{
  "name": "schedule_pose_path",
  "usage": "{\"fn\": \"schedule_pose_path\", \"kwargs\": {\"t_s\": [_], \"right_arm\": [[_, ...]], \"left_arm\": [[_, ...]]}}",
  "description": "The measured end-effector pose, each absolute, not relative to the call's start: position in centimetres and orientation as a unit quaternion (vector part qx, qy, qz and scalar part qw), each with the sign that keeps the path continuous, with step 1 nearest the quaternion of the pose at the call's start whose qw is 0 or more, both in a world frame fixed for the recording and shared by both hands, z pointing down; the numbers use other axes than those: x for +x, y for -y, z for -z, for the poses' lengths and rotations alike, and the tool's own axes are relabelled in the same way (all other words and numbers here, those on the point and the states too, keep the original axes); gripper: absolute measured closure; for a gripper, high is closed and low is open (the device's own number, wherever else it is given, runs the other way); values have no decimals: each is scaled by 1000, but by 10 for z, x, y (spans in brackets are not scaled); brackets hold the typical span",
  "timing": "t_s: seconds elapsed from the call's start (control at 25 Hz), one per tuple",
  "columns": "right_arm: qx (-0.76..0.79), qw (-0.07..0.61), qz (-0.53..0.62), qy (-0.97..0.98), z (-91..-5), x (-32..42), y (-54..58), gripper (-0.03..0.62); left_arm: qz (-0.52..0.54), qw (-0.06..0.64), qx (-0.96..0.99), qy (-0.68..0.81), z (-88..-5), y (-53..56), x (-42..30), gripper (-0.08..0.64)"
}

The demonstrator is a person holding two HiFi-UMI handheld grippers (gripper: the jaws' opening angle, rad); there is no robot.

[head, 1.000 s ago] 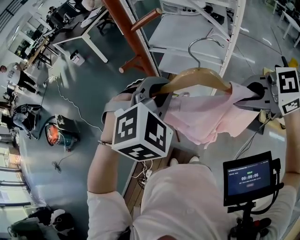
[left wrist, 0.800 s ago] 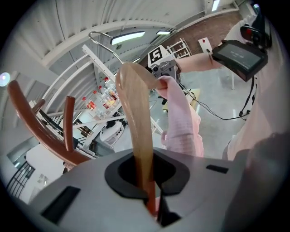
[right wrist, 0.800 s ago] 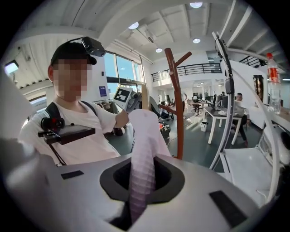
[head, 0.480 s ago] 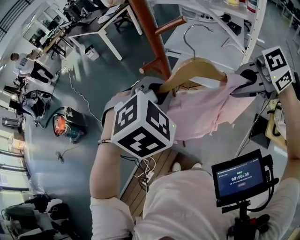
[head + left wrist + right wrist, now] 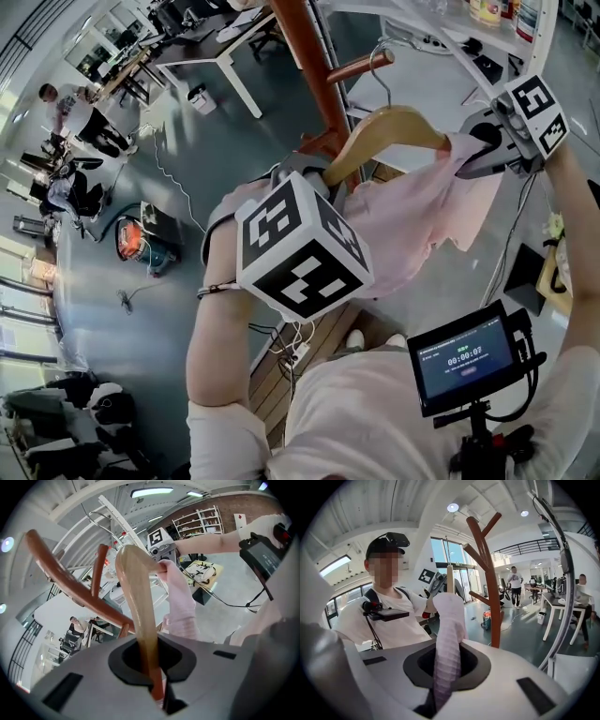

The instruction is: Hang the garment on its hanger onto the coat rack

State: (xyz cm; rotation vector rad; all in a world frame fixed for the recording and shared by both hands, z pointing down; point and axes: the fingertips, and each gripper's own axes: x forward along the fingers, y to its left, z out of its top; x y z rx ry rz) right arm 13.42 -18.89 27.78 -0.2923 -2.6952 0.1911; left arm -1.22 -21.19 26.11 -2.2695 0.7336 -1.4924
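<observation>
Left forearm up in front of chest, left gripper (image 5: 314, 178) clamped tight on left end of hanger (image 5: 394, 129). Right arm stretched out to right, right gripper (image 5: 473, 157) pinched closed on pink garment (image 5: 422, 216) draped over hanger's other end. Hanger held up right beside coat rack (image 5: 305, 56). Wire hook (image 5: 378, 58) near peg (image 5: 361, 67), contact hard to call tbh. Rack top cut off, hanger's right end buried under fabric. Hanger smooth curved pale wood; garment thin, ribbed, crumpled; rack round red-brown wood.
</observation>
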Motion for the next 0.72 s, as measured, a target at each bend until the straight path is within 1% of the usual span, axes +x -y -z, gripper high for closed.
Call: {"fn": "schedule_pose_path", "kwargs": {"t_s": [0.48,0.72], "right_arm": [[-176,196,-82,961,-289,119,214,572],[-201,189,-81,958,-315,114,238,572]], "left_arm": [[557,98,-784,-257,-268,215,-26,541],[575,83,-774,-251,-293,233,-30,541]]}}
